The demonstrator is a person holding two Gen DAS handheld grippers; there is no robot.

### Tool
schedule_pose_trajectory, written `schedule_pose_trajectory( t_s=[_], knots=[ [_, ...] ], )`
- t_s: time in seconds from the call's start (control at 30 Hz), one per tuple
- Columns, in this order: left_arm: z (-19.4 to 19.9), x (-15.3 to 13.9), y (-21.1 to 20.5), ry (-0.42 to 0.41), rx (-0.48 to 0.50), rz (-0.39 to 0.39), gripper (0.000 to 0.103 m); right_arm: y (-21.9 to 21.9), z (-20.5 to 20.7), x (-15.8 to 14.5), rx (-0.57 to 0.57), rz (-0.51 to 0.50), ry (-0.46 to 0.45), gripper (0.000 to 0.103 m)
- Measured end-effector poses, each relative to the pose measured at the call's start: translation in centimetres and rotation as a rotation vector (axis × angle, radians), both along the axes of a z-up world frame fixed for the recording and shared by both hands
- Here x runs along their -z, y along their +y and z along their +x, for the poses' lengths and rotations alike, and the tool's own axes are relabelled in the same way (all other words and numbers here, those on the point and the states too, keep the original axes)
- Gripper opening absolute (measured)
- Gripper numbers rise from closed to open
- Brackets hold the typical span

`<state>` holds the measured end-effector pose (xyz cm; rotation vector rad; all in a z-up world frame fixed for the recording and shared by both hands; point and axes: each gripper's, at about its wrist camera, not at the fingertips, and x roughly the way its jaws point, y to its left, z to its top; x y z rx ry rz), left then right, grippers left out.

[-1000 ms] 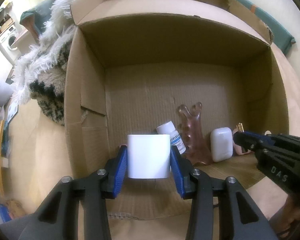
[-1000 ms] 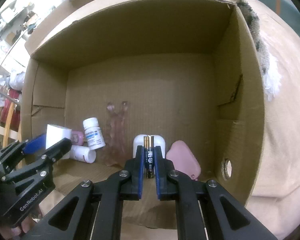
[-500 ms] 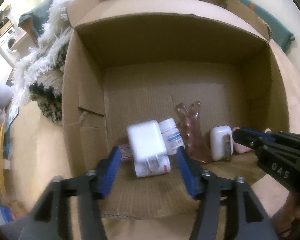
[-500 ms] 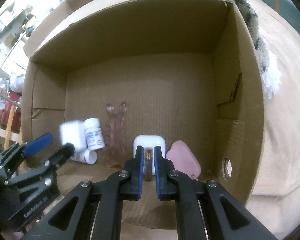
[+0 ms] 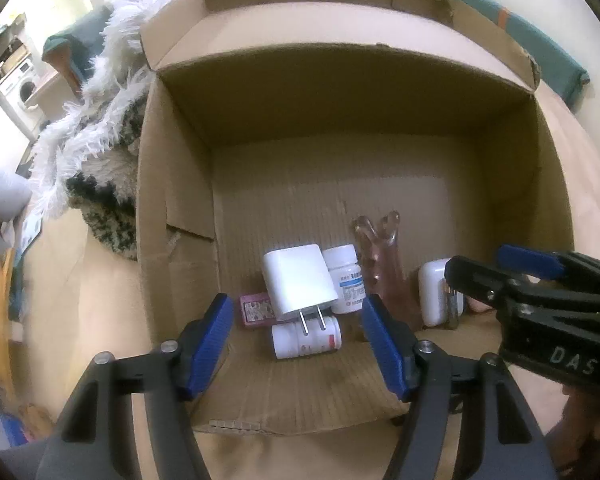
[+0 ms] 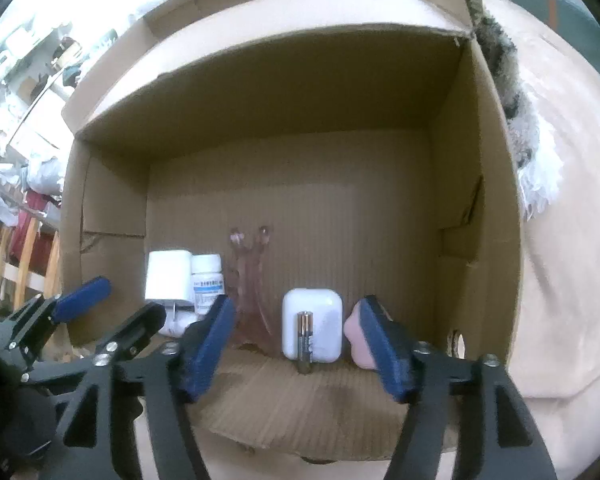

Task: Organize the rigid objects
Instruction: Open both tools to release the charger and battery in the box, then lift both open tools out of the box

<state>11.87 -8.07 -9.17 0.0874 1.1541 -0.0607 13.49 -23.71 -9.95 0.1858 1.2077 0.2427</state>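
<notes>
On a pale tan surface, beside a shaggy white and dark rug [image 5: 96, 168], stands an open cardboard box [image 5: 172, 184] with its flaps folded outward. A teal cushion [image 5: 540, 52] lies past the box's far corner in the left wrist view, and a washing machine [image 5: 20, 84] shows far off at the left edge. The right wrist view has a cluttered room with clothes and wooden rails at its left.

Along the near side of the box floor sits a row of things. A white charger [image 5: 298, 282] with two prongs leans tilted, its prongs resting on a white pill bottle [image 5: 306, 336] that lies on its side. Behind the charger a second white bottle with a blue label [image 5: 346, 280] stands upright, and a small pink packet [image 5: 256, 310] lies to the left. Next comes a clear pinkish forked tool [image 6: 252, 292], then a white earbud case [image 6: 312, 324] standing on end, with a battery [image 6: 305, 342] upright just in front of it, apparently leaning on it. A pink rounded thing [image 6: 354, 340] sits beside the case, partly hidden by a finger.

The left gripper [image 5: 300, 344] hangs just above and in front of the charger and the lying bottle, jaws apart and empty, the blue pads clear of both. The right gripper [image 6: 296, 344] has its jaws opening, spread wide to either side of the battery and the case, touching neither.
</notes>
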Motion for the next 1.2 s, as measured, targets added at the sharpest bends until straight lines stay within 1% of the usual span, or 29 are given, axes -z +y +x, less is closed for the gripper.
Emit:
schedule_pose_trajectory(
  t_s=[0.17, 0.37, 0.47, 0.7, 0.83, 0.9, 1.1, 1.2],
  knots=[
    [-0.1, -0.5, 0.3, -0.014, 0.0, 0.004, 0.064, -0.2, -0.2, -1.1, -0.002, 0.015, -0.038, 0.083],
    [-0.5, -1.1, 0.4, -0.024, -0.009, 0.001, 0.064, -0.5, -0.7, -1.9, 0.016, 0.026, -0.056, 0.083],
    [-0.7, -1.9, 0.9, -0.037, -0.019, -0.007, 0.064, -0.5, -0.8, -1.8, 0.026, 0.021, -0.057, 0.083],
    [-1.5, -3.3, 2.1, -0.069, -0.04, -0.021, 0.064, -1.2, -1.8, -2.6, 0.05, 0.038, -0.067, 0.083],
    [-2.6, -3.4, 3.1, -0.052, -0.066, -0.082, 0.064, -1.6, -2.9, -3.1, 0.066, 0.036, -0.081, 0.083],
    [-3.4, -3.4, 3.2, -0.048, -0.063, -0.093, 0.064, -1.9, -3.4, -3.2, 0.078, 0.039, -0.084, 0.083],
    [-5.8, -3.4, 3.6, -0.06, -0.039, -0.094, 0.065, -2.9, -5.6, -3.1, 0.132, 0.088, -0.07, 0.083],
    [-6.6, -3.3, 4.3, -0.059, -0.062, -0.073, 0.07, -2.8, -6.8, -3.0, 0.135, 0.096, -0.067, 0.083]
  ],
)
